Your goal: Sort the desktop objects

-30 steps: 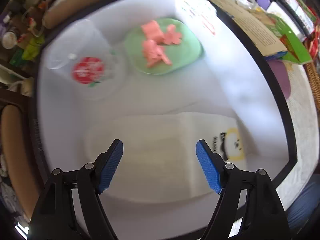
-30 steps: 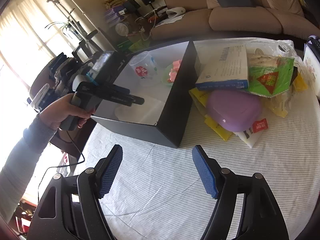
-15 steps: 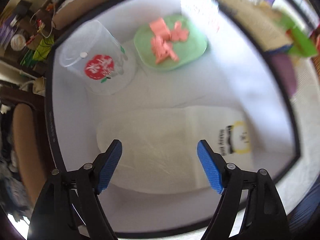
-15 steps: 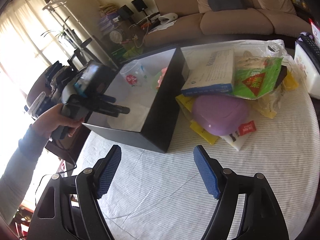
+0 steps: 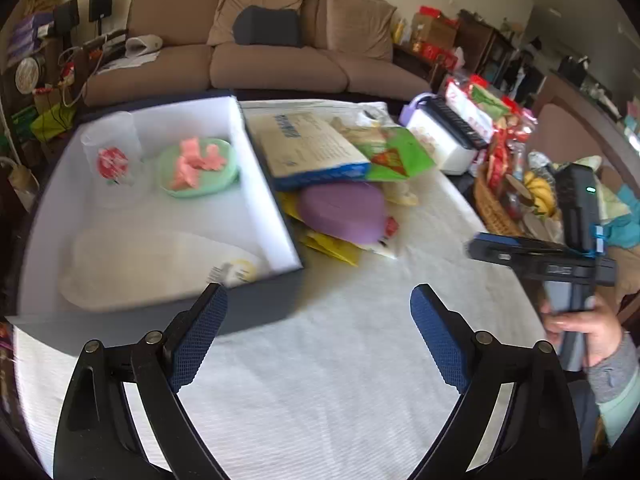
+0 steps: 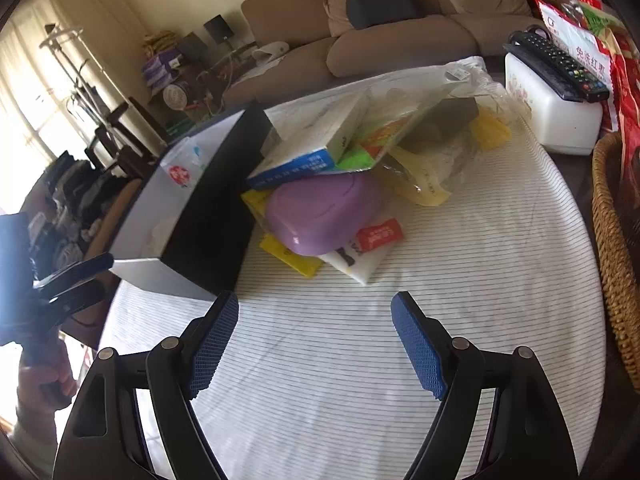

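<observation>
Purple lid (image 6: 320,216) under book (image 6: 308,140), beside box (image 6: 216,216).

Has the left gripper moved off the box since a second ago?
Yes. The left gripper has pulled back out of the box; its opening fingers now hang empty over the striped tablecloth, the box to its left.

This is a lived-in home living room. A brown sofa (image 5: 280,40) with loose cushions (image 5: 264,4) runs along the far wall, and a coat stand (image 6: 68,64) stands by a bright curtained window (image 6: 24,92). The surface (image 6: 460,280) wears a striped cloth and carries a remote control (image 6: 560,64), snack packets (image 5: 480,108) and a wicker basket (image 5: 496,204) with bananas (image 5: 540,192).
</observation>
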Motion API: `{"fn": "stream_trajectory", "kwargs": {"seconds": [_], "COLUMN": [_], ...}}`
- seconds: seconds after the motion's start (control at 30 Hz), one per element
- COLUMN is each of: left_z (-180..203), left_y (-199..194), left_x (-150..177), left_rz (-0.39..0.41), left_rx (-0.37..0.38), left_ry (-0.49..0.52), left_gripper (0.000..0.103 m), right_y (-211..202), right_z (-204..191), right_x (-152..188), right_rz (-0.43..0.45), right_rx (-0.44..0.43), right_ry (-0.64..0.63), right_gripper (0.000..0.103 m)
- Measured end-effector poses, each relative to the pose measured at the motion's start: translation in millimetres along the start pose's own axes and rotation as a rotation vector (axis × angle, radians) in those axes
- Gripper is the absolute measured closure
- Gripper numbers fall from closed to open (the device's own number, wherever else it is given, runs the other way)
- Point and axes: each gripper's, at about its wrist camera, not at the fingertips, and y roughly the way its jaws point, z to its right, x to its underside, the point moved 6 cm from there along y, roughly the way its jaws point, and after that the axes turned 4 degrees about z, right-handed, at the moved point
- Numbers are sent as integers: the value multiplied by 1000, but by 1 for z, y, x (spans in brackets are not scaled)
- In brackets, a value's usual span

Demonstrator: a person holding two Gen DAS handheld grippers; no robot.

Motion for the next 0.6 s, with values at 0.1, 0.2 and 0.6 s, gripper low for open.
{"fn": "stream_trajectory", "kwargs": {"seconds": [0.1,0.2,0.6], "left_z": [15,17,4], "left_y": [18,42,81], "left_x": [20,32,34], "left_rz": [21,1,-31], "left_rx": [45,99,152], "left_ry": [-51,-116,-206], "left_gripper": [10,11,10], "right_y": [21,51,134], "right_z": [8,6,15], "right_x": [7,13,9], "right_rz": [11,11,-29], "right_rx": [81,135,270], "right_ry": [-115,-237,-480], "right_gripper": [21,22,41]}}
